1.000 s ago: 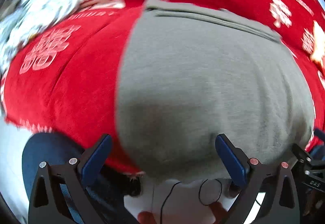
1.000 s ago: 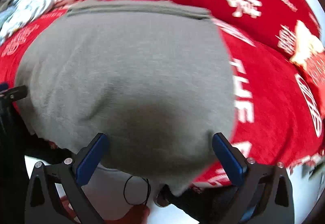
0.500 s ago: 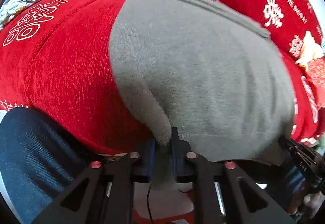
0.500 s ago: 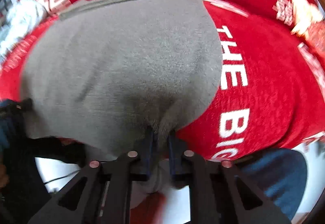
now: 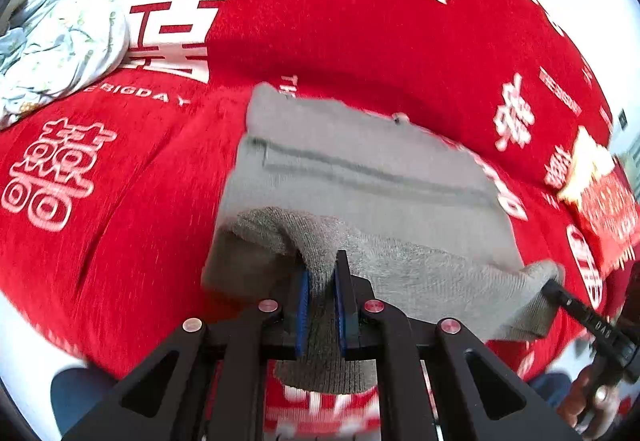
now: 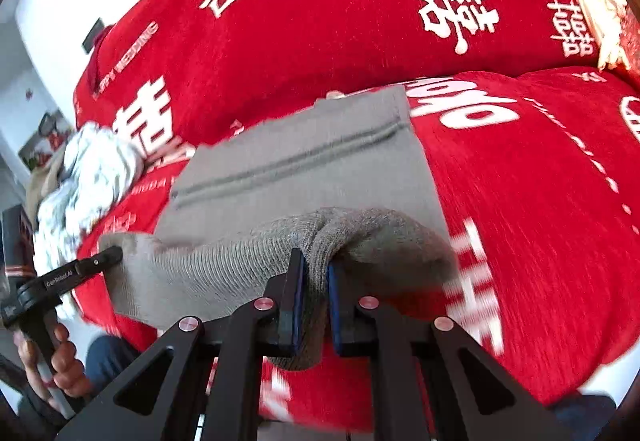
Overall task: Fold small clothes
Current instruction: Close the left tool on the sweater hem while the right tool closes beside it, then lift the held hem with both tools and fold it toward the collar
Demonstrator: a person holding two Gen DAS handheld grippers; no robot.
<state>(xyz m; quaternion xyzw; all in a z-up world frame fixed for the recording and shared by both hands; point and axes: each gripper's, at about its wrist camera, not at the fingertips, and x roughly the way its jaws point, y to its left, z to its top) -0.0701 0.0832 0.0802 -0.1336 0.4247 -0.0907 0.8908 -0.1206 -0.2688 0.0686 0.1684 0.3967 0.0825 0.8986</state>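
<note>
The grey knit garment (image 5: 360, 169) lies on a red cover (image 5: 100, 221) printed with white characters and English words. Its near edge is lifted off the cover and stretched between the two grippers, while the far part, with a stitched seam running across it, lies flat.

The left gripper (image 5: 321, 277) has its jaws together, clamped on the near left corner of the garment; a tail of the knit hangs down between the blue pads (image 5: 304, 305). The right gripper (image 6: 314, 273) is likewise clamped on the near right corner, the fabric bunched over the jaw tips and trailing down between them.

Each wrist view catches the other gripper at the side, its black tip against the raised hem, with a hand (image 6: 60, 357) on the handle below it.

At the far left of the cover sits a crumpled pale floral cloth (image 5: 60, 41). At the far right there is a red and cream item (image 5: 600, 193), perhaps a cushion, though blur makes that uncertain.
</note>
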